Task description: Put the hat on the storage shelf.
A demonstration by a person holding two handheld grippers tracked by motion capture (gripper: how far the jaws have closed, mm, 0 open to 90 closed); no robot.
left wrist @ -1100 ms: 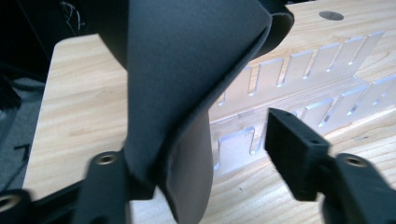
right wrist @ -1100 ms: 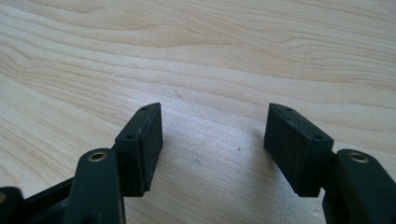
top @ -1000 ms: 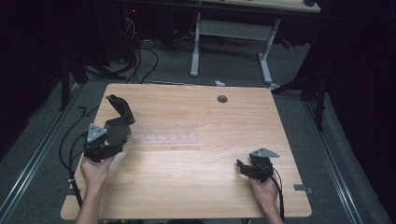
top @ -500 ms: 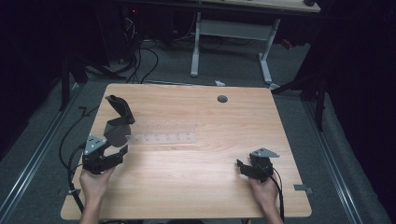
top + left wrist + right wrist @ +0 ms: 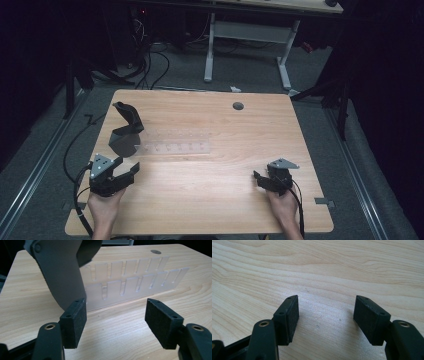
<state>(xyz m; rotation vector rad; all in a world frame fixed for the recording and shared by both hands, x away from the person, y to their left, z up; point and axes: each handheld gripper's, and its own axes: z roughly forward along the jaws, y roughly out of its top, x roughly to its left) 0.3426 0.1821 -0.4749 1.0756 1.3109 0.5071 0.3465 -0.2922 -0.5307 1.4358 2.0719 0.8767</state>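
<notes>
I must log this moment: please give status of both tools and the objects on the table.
Left tool open, empty. Right tool open, empty. Clear slotted rack beside dark grey curved object. Nothing blocking.

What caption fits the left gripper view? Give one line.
Open left gripper faces a clear slotted plastic rack and dark grey curved holder on the wooden table.

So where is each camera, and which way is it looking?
High view: above the person's side, looking forward and down on the wooden table; both hands and both tongs, left tongs, right tongs.
Left gripper view: on the left tongs, facing the clear slotted rack and grey stand.
Right gripper view: on the right tongs, facing bare tabletop.
Shared: rack and stand, high and left views.
</notes>
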